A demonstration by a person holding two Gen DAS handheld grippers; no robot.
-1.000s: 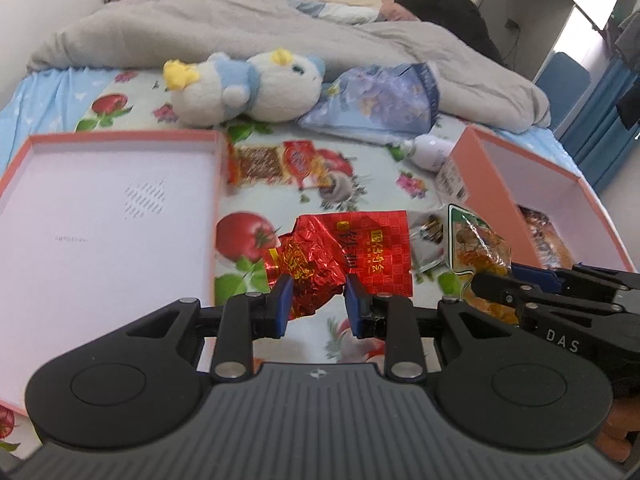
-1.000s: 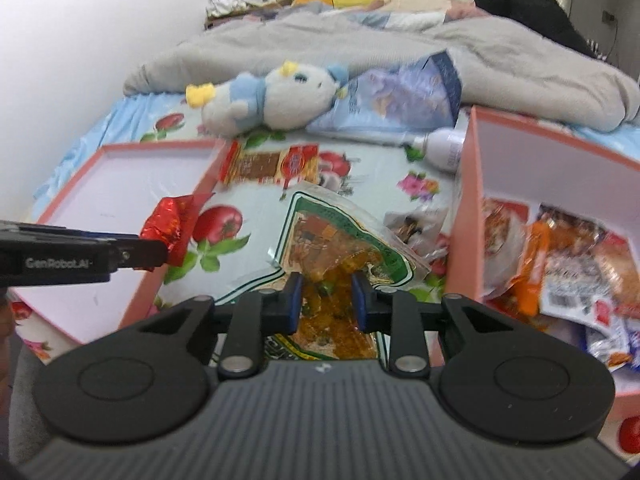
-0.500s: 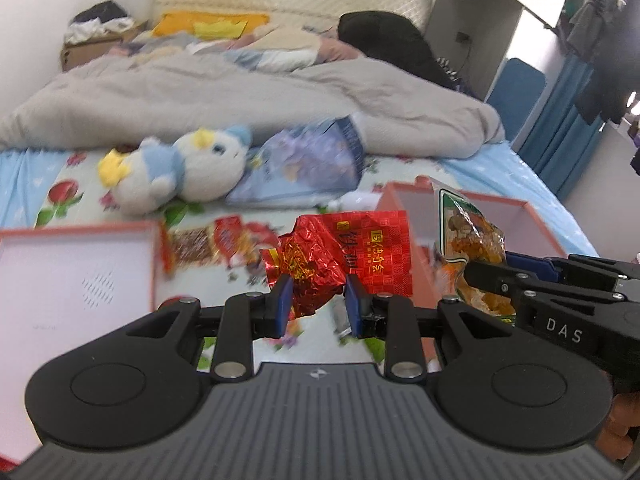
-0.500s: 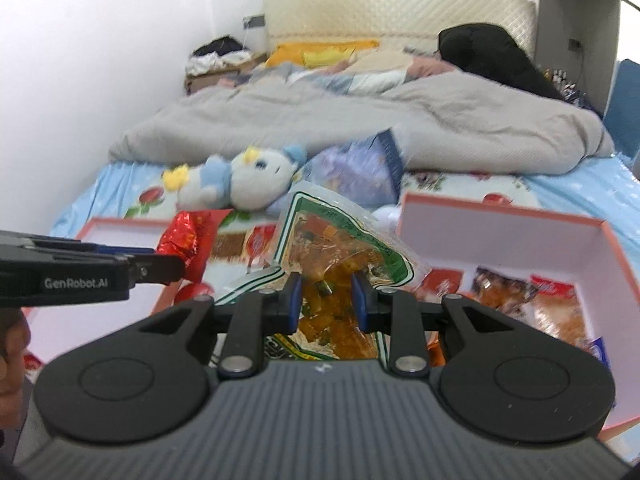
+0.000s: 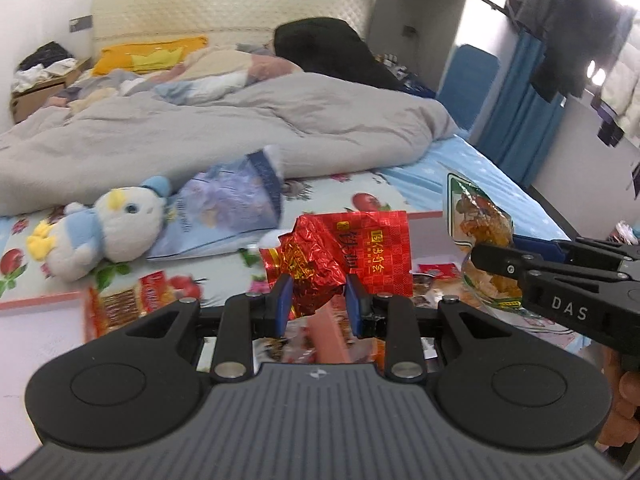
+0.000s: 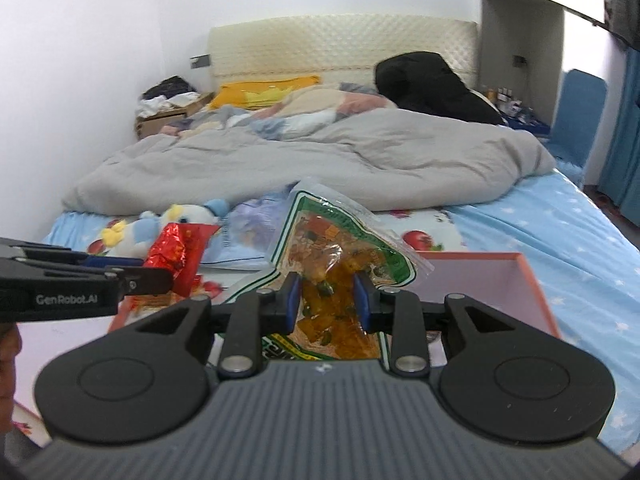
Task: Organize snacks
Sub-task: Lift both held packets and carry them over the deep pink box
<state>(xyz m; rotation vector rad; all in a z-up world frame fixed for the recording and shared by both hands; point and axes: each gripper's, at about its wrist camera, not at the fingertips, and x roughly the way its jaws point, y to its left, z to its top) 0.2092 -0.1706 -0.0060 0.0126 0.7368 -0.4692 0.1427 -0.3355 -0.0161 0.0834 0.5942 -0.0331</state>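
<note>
1. Left tongs (image 5: 316, 300) clamped on the crumpled lower end of the red pack (image 5: 340, 260); pack hangs in the air above the bed.
2. Right tongs (image 6: 328, 300) clamped on the clear pack (image 6: 340, 256) near its lower middle, also airborne, over the near edge of the box (image 6: 532, 280).
3. Handling guess: both light, soft, crinkly film. Red foil is slick, so pinch a bunched part. Clear pack is floppy with loose contents; hold the seam, don't crush.
4. Beyond: flat pack (image 5: 128, 300) on the sheet, plush (image 5: 100, 232), duvet (image 5: 240, 128).
</note>
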